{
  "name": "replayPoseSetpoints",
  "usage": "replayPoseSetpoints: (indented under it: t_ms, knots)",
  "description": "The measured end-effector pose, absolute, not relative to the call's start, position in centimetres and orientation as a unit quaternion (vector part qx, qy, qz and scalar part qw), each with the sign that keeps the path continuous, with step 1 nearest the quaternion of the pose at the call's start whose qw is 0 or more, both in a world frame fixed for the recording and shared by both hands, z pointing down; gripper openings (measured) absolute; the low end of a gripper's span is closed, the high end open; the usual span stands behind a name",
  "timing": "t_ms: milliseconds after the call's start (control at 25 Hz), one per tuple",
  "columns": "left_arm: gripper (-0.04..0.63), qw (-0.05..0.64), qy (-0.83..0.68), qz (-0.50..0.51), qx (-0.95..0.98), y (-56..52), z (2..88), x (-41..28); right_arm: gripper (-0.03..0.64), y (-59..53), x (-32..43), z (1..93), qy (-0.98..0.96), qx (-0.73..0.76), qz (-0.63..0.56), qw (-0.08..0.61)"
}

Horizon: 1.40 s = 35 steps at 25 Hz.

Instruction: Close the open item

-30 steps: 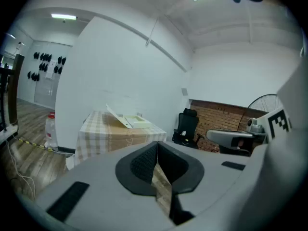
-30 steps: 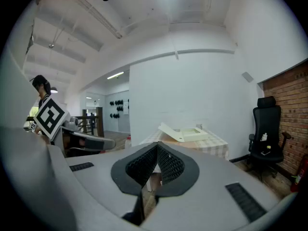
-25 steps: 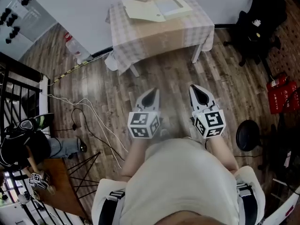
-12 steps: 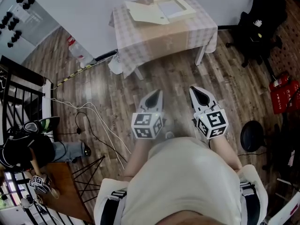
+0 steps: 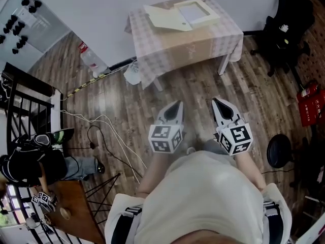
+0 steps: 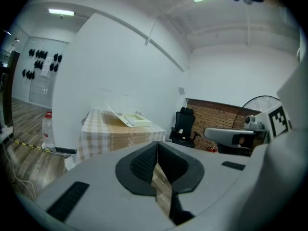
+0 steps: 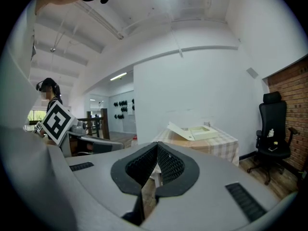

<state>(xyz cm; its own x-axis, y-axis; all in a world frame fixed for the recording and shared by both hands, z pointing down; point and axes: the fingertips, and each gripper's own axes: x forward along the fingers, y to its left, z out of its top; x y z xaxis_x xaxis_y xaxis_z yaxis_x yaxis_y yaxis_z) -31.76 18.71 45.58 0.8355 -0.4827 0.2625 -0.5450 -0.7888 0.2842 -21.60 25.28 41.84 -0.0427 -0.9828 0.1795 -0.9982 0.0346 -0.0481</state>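
The left gripper [image 5: 176, 107] and right gripper [image 5: 218, 104], both with jaws pressed together on nothing, point at the open box [image 5: 197, 11] on the table [image 5: 203, 44] well ahead, roughly midway between them, its lid [image 5: 165, 18] lying toward the left gripper's side.

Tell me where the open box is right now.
In the head view the open box lies at the top, right of centre, on the checked-cloth table against the white wall, with a black office chair to the table's right.
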Motion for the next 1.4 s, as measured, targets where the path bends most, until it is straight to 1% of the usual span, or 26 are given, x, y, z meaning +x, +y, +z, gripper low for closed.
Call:
replayPoseSetpoints:
  t_ms: [280,560,840,1160,1400]
  knots:
    - [0.005,0.189,-0.27,0.093,0.94,17.7,46.1,-31.0,0.0,24.0,-20.8,42.3,-0.715,0.692,0.089,0.053]
    - [0.006,0.192,-0.279,0.093,0.936,14.2,46.3,-28.7,0.0,19.7,-18.3,42.4,-0.726,0.681,0.087,0.048]
    - [0.006,0.184,-0.286,0.094,0.936,9.2,46.2,-24.1,0.0,14.2,-13.6,42.5,-0.734,0.673,0.082,0.042]
    - [0.006,0.182,-0.308,0.076,0.931,1.9,44.3,-17.4,0.0,7.3,-5.9,40.4,-0.745,0.662,0.068,0.045]
    - [0.006,0.18,-0.324,0.067,0.926,-2.6,43.4,-12.5,0.0,2.5,-0.6,39.0,-0.754,0.653,0.065,0.028]
